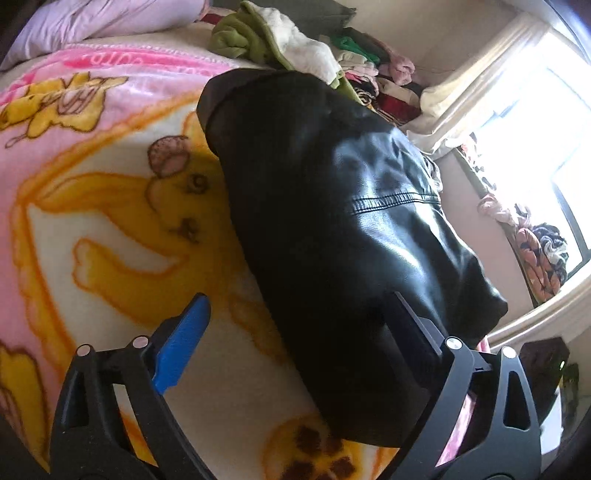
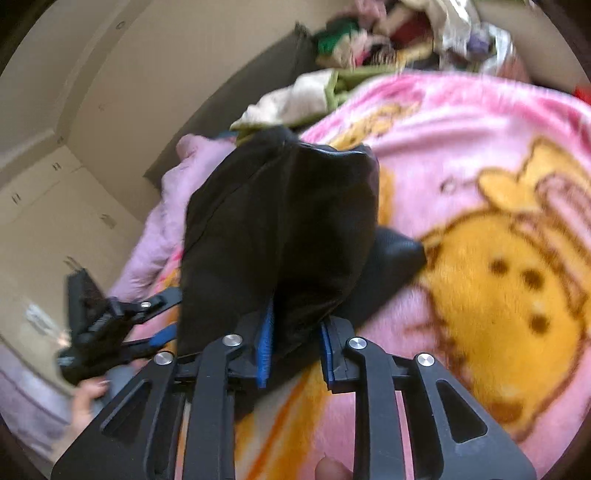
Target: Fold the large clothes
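Note:
A black leather jacket [image 1: 332, 221] lies bunched on the pink and yellow cartoon blanket [image 1: 110, 206]. In the left wrist view my left gripper [image 1: 299, 314] is open, its blue-padded left finger beside the jacket and its right finger against the jacket's near end. In the right wrist view my right gripper [image 2: 297, 332] is closed on a fold of the jacket [image 2: 280, 221] and holds it lifted above the blanket [image 2: 480, 258]. The left gripper [image 2: 162, 317] shows at the left edge of the jacket there, jaws apart.
A heap of mixed clothes [image 1: 351, 66] lies at the far side of the bed, also in the right wrist view [image 2: 388, 40]. A lilac pillow [image 1: 92, 22] lies at the head. A bright window [image 1: 535, 147] is on the right. Cupboard doors [image 2: 55, 184] stand beyond the bed.

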Tool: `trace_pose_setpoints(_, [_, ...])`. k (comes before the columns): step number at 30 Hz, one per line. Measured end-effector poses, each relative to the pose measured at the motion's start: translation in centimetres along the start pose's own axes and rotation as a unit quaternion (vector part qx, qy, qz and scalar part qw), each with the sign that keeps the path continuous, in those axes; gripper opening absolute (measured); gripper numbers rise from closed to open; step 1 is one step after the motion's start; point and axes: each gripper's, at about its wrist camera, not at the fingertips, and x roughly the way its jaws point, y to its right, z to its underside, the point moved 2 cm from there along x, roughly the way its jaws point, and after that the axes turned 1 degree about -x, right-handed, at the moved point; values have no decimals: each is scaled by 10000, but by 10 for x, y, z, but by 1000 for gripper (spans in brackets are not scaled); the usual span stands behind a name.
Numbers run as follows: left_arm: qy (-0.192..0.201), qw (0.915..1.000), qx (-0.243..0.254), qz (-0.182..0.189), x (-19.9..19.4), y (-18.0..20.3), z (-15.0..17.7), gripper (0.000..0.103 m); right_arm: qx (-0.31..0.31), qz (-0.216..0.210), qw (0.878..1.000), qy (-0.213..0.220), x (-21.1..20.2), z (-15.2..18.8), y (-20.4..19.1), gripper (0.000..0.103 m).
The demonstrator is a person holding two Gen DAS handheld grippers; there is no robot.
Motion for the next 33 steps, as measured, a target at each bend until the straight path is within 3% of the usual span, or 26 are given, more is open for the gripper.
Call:
trace_pose_setpoints(1, [18, 10000, 46, -33, -1, 0, 0, 88, 56, 107, 9998, 185, -12, -6, 0, 74])
trace_pose_setpoints(2, [30, 9999, 103, -64, -3, 1, -1, 88, 65, 138, 9989, 446, -25, -14, 0, 83])
trace_pose_setpoints(5, [32, 9998, 192, -76, -4, 4, 0, 88, -174, 304, 9944, 998, -57, -49, -13, 84])
trace_pose_setpoints(7, [27, 9998, 209, -68, -3, 5, 1, 88, -633, 526, 9928, 868, -55, -78, -28, 85])
trace_pose_setpoints(9, [-4, 9997, 225, -42, -3, 5, 2, 88, -1051, 703, 9917, 212, -26, -105, -40, 87])
trace_pose_setpoints(12, [-37, 9996, 289, -33, -3, 7, 3, 88, -885, 900, 9910, -439, 17, -130, -35, 87])
trace_pose_setpoints(14, [-44, 9995, 303, -20, -3, 8, 4, 88, -901, 939, 9858, -1057, 49, -139, -32, 87])
trace_pose_setpoints(17, [-65, 9995, 299, 23, -2, 7, 3, 88, -1010, 1177, 9758, -1541, 83, -135, -30, 86])
trace_pose_setpoints(18, [-74, 9995, 297, 32, -1, 6, 2, 89, -1038, 1170, 9734, -1673, 86, -132, -27, 80])
trace_pose_setpoints(19, [-94, 9995, 306, 21, -1, 5, 2, 91, -1043, 1107, 9725, -1766, 90, -126, -26, 57])
trace_pose_setpoints(21, [-117, 9994, 340, -3, -2, 5, 2, 92, -1165, 991, 9730, -1728, 93, -123, -32, 30])
trace_pose_setpoints(22, [-108, 9993, 349, -18, -3, 4, 1, 92, -1428, 1017, 9711, -1618, 92, -120, -43, 23])
trace_pose_setpoints(24, [-84, 9994, 327, -4, -6, 2, -2, 92, -1863, 824, 9702, -1311, 82, -119, -71, 19])
trace_pose_setpoints(27, [-17, 9996, 269, 46, -10, 0, -6, 92, -2146, 185, 9727, -862, 66, -124, -92, 17])
trace_pose_setpoints(29, [-69, 9995, 312, 30, -8, 2, -4, 92, -2199, 436, 9708, -851, 74, -127, -81, 17])
trace_pose_setpoints(32, [-215, 9991, 343, 102, 1, 3, 3, 93, -1726, 891, 9694, -1499, 102, -118, -30, 18])
trace_pose_setpoints(33, [-258, 9990, 301, 187, 4, 3, 4, 93, -1605, 936, 9696, -1589, 108, -118, -19, 24])
